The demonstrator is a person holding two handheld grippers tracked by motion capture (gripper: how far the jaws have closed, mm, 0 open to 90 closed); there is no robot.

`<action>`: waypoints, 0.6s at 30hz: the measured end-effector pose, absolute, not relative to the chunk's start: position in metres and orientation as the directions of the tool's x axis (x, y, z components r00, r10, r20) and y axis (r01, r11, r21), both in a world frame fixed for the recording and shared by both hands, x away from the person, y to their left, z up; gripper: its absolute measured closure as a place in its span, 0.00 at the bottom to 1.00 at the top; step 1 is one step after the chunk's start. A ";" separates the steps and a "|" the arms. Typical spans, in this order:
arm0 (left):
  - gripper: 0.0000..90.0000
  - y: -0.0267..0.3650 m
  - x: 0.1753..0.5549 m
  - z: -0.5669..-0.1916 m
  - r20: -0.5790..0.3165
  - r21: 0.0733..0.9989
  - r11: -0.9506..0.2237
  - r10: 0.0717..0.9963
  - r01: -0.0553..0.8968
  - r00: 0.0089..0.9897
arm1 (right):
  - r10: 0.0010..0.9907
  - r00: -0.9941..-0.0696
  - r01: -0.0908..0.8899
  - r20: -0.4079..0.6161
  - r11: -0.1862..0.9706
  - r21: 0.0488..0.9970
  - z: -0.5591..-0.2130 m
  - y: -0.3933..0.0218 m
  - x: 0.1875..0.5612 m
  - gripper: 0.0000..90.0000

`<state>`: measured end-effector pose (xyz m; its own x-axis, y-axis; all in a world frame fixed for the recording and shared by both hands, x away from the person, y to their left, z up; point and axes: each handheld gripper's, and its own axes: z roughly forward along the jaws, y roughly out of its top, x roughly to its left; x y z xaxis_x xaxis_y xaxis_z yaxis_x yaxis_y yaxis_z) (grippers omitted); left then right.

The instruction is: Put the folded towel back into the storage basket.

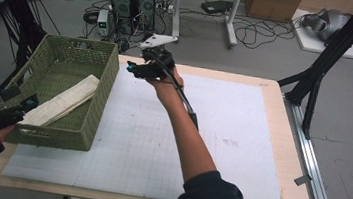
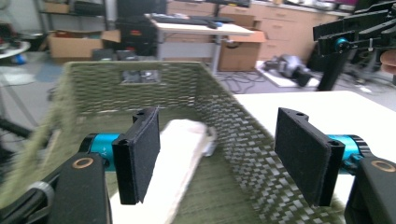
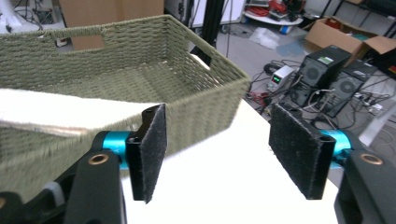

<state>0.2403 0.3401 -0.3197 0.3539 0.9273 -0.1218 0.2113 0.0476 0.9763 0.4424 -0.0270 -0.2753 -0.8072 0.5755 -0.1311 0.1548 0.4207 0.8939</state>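
Observation:
A green woven basket [image 1: 106, 85] stands on the left part of the table, with a folded cream towel [image 1: 63, 101] lying lengthwise inside. My left gripper [image 1: 20, 97] is at the basket's near left corner, open, nothing between its pads. In the left gripper view the jaws [image 2: 217, 158] stand wide over the basket's near end [image 2: 243, 140], with the towel [image 2: 180, 149] just beyond them. My right gripper [image 1: 132, 69] hovers by the basket's far right corner, open and empty. In the right gripper view its jaws [image 3: 217, 154] face the basket wall [image 3: 201, 107] and the towel [image 3: 56, 114].
A white gridded mat [image 1: 221, 135] covers the wooden table [image 1: 299, 194]. Computer towers [image 1: 133, 1] and loose cables lie on the floor behind. Black frame legs [image 1: 318, 75] stand at the table's right rear; a cardboard box [image 1: 271, 3] sits farther back.

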 end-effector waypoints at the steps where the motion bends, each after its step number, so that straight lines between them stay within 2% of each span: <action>1: 0.33 0.335 0.242 -0.320 -0.124 0.976 0.047 0.922 0.210 0.366 | 0.580 -0.804 0.152 -0.133 0.416 0.897 -0.275 -0.036 0.440 0.38; 7: 0.31 0.301 0.255 -0.320 -0.130 0.976 0.037 0.890 0.213 0.437 | 0.626 -0.770 0.185 -0.126 0.407 0.895 -0.280 -0.087 0.421 0.31; 14: 0.31 0.260 0.270 -0.324 -0.135 0.975 0.023 0.853 0.222 0.504 | 0.672 -0.731 0.229 -0.115 0.401 0.887 -0.294 -0.139 0.400 0.28; 18: 0.31 0.236 0.276 -0.325 -0.131 0.974 0.008 0.833 0.226 0.538 | 0.695 -0.708 0.219 -0.129 0.389 0.895 -0.299 -0.167 0.386 0.28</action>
<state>0.2760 0.2365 -0.3248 0.5382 0.8325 -0.1311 0.2255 0.0076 0.9742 0.3859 -0.1675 -0.2990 -0.7076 0.6947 -0.1289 0.2187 0.3889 0.8950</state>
